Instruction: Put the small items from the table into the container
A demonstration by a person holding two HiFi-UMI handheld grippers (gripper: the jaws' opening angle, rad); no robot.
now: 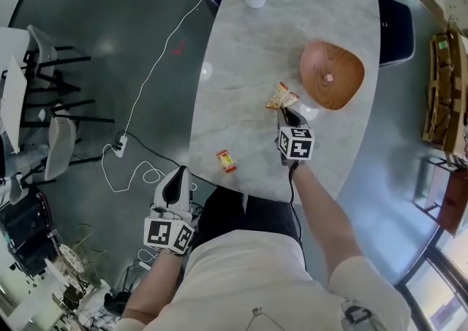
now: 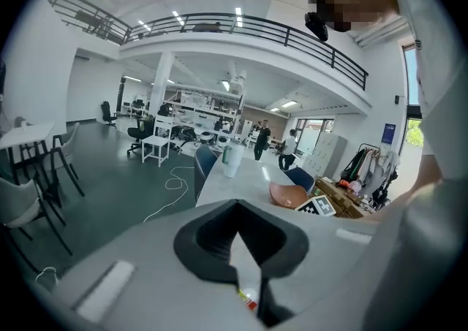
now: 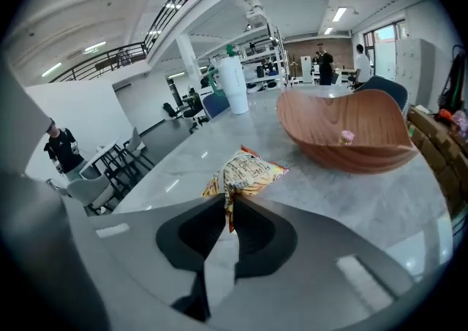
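- We pinched the snack packet (image 3: 245,172) in our right gripper (image 3: 225,204) fingers (image 3: 256,231) on the marble surface (image 3: 314,194), with the wooden bowl (image 3: 344,128) just beyond them.
- We kept our left gripper (image 2: 235,209) fingers (image 2: 212,238) pressed together and empty, with a red sachet (image 1: 226,161) ahead of them and grey floor (image 1: 88,30) below.

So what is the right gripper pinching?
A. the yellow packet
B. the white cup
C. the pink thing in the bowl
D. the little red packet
A: in the right gripper view, the right gripper has its jaws closed on the edge of the yellow packet, which lies on the table next to the bowl.
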